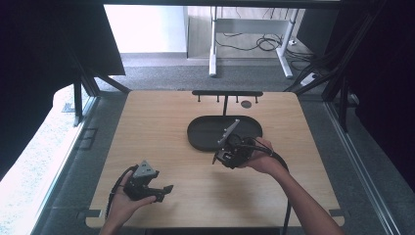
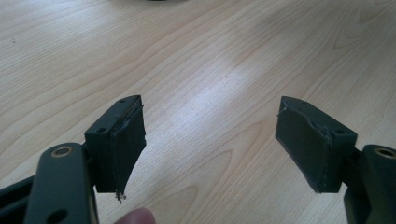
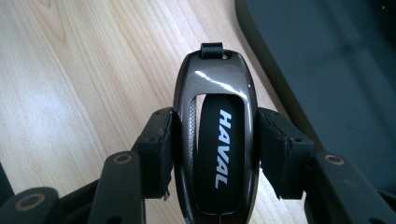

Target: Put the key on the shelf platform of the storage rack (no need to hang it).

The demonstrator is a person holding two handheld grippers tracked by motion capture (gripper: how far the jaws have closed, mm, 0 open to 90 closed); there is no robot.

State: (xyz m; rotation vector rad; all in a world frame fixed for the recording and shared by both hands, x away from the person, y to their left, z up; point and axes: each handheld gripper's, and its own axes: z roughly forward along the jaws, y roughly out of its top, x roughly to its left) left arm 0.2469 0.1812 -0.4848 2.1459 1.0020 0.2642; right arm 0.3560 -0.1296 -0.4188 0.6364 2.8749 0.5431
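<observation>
The right gripper (image 3: 212, 149) clamps a glossy dark HAVAL-marked car key fob (image 3: 215, 140) just beside the black oval plastic tray (image 1: 205, 131), probably mid-carry and next needing a careful release, while the left gripper (image 2: 210, 144), well away from the tray, gapes wide and empty.

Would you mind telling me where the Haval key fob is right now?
The key fob is clamped in the right hand-held gripper, held over the table beside the near edge of the black tray.
</observation>
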